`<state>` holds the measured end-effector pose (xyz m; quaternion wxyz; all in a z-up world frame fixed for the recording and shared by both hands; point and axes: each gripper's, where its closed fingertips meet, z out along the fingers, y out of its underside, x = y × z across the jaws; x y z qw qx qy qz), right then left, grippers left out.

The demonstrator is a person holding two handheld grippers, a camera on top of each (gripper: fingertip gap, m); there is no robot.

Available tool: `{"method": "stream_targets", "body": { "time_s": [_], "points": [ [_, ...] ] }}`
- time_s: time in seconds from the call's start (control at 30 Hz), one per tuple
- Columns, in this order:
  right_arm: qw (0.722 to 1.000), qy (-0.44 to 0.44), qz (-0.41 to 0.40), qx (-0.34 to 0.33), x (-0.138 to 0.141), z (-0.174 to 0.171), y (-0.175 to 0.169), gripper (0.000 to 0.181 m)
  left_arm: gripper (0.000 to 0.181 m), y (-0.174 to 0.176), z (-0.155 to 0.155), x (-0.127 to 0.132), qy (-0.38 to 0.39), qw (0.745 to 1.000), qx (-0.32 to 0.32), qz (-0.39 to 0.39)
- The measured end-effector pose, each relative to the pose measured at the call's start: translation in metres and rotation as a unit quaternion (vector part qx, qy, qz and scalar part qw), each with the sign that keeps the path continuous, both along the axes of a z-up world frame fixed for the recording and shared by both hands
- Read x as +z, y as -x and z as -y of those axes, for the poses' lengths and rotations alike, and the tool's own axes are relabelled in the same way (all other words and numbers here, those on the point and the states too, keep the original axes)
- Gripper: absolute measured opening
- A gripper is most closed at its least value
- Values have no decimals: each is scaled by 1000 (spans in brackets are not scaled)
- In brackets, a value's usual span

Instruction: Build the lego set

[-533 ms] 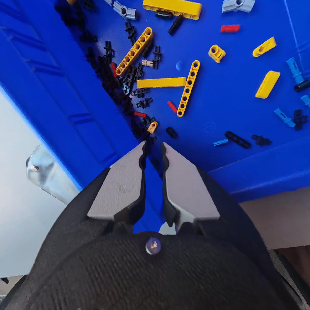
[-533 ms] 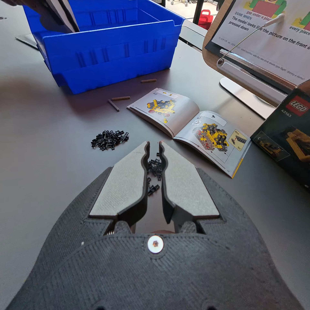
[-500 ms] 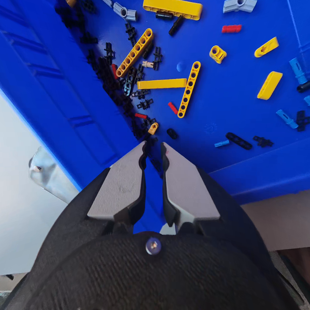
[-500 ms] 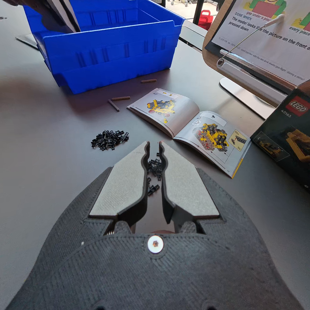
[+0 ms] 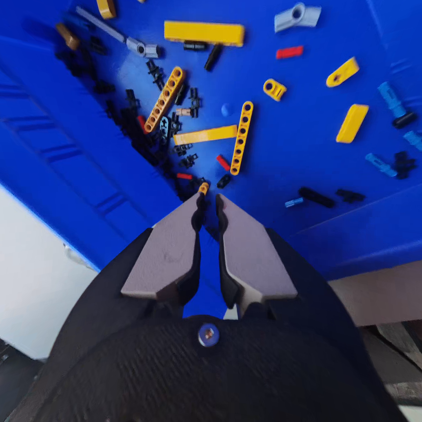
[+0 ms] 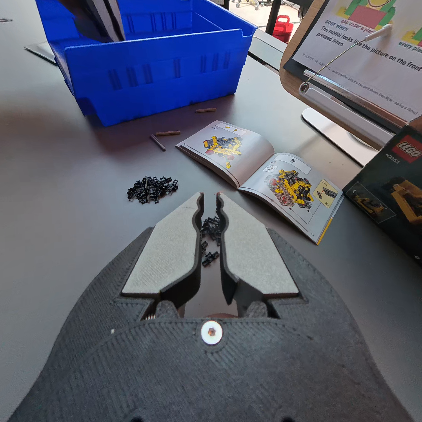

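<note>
My left gripper (image 5: 209,196) is slightly open and empty, reaching down into the blue bin (image 5: 296,141), tips close to a small orange connector (image 5: 203,188) and black track links (image 5: 137,127) piled along the bin's left wall. Yellow beams (image 5: 241,138) and plates (image 5: 204,33) lie scattered on the bin floor. My right gripper (image 6: 209,194) is slightly open and empty above the grey table (image 6: 57,205), with a few black links (image 6: 210,230) under its jaws. A pile of black track links (image 6: 151,189) lies just ahead to the left. The left gripper (image 6: 107,20) shows inside the bin (image 6: 155,75).
An open instruction booklet (image 6: 258,180) lies ahead to the right. The set's dark box (image 6: 392,189) stands at the right edge. A stand with a printed sheet (image 6: 365,50) is behind it. Three thin axles (image 6: 167,133) lie by the bin's front.
My left gripper has pushed deeper into the bin toward the orange connector and the black links by the wall. The right gripper has not moved.
</note>
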<state>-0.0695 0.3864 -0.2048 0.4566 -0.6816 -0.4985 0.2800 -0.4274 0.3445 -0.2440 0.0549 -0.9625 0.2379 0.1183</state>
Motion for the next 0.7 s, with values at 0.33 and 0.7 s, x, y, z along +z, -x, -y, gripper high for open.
{"method": "stream_targets", "body": {
  "time_s": [0.33, 0.7],
  "points": [
    [1000, -9, 2, 10, 2, 5, 2, 7, 13, 25, 15, -20, 67, 996, 17, -57],
    [1000, -12, 1, 13, 3, 6, 2, 6, 8, 25, 19, -21, 97, 994, 20, -37]
  ]
}}
